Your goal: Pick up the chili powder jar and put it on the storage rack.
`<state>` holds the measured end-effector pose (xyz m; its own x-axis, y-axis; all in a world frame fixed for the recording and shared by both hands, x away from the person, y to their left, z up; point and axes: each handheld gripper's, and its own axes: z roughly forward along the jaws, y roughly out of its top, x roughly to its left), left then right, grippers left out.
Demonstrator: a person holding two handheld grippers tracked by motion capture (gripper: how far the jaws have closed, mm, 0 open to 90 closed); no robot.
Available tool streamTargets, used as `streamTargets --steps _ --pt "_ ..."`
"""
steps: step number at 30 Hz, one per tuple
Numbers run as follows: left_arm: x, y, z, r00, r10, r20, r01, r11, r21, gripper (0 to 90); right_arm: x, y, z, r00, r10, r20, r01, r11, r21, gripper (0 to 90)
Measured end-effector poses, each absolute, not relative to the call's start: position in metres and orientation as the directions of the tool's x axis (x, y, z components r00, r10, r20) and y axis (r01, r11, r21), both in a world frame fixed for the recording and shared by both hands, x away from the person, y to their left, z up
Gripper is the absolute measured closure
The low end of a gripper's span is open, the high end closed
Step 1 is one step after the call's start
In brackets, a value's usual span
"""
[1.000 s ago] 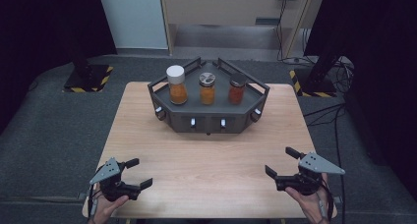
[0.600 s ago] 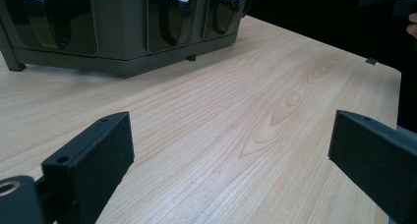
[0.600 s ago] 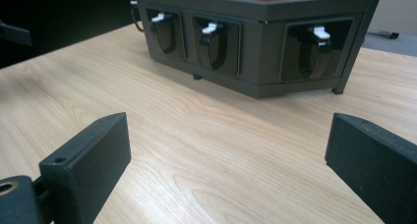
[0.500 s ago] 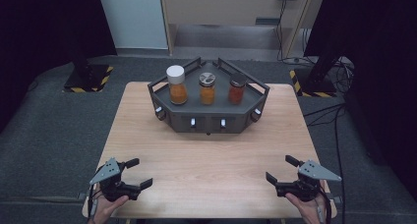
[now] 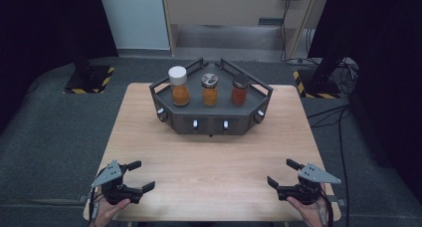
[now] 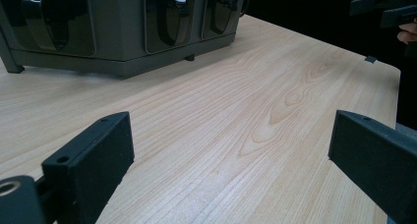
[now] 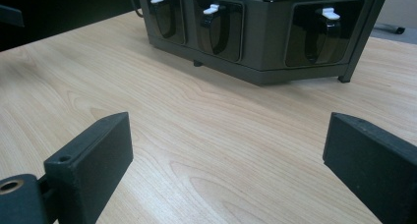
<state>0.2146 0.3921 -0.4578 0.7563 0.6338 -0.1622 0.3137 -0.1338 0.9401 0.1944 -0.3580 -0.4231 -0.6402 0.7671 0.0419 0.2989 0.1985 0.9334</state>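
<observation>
Rack (image 5: pixel 211 125) of dark grey at the far middle of the table (image 5: pixel 214 162), well apart from both grippers, carrying three jars in a row: white-lid jar (image 5: pixel 178 86), middle jar (image 5: pixel 209 89), red jar (image 5: pixel 240 90). Long axis of rack across the table from left to right, broad front with small white levers toward the person; jars upright, axes vertical. Left gripper (image 5: pixel 143 175) and right gripper (image 5: pixel 281 172) low by the near edge, jaws wide apart on both, holding nothing. Probably a reach ahead: advance level, keep jaws wide, pass above the rail, close on the glass body below the lid without knocking the neighbours.
</observation>
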Motion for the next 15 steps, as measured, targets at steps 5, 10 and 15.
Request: streamTargets --steps 5,10,15 --pt "0.2146 0.3920 -0.4577 0.756 0.634 -0.162 0.314 -0.134 0.940 2.3 0.1951 -0.3595 -0.4240 -0.638 0.769 0.051 0.304 0.190 0.934 4.8" --pt "0.2148 0.3917 -0.4575 0.757 0.633 -0.161 0.314 -0.137 0.940 2.3 0.1956 -0.3600 -0.4241 -0.640 0.766 0.055 0.308 0.189 0.932 4.9" --pt "0.2149 0.3919 -0.4577 0.756 0.634 -0.162 0.314 -0.135 0.940 2.3 0.1959 -0.3596 -0.4239 -0.641 0.766 0.054 0.308 0.192 0.932 5.1"
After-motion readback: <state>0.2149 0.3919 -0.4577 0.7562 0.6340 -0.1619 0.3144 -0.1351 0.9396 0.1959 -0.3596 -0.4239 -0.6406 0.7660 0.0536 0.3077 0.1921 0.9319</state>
